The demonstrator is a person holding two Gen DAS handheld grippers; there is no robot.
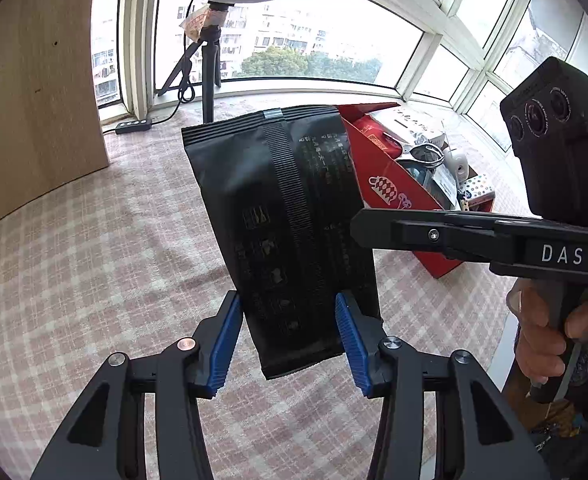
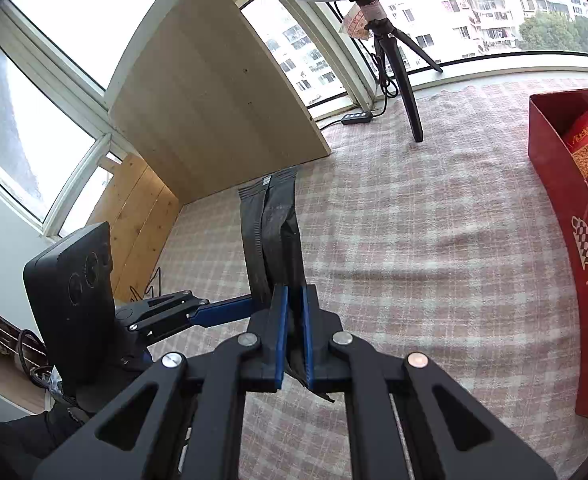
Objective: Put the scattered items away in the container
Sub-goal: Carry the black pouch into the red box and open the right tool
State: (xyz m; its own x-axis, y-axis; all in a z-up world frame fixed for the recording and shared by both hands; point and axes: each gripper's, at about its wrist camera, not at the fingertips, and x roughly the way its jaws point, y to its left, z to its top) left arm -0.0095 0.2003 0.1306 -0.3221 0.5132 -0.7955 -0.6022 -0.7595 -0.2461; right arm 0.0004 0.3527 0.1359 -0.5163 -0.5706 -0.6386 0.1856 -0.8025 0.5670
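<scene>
The red box (image 1: 378, 184) sits open on the checked cloth (image 1: 93, 248), already crowded with odds and ends, so the black foil pouch (image 1: 289, 216) is probably lifted clear of the cloth to go in beside them. The right gripper (image 2: 292, 332) is clamped almost shut on the pouch's edge, while the left gripper (image 1: 289, 344) stands half open, its blue pads flanking the pouch's lower end, apparently pressing both sides.
</scene>
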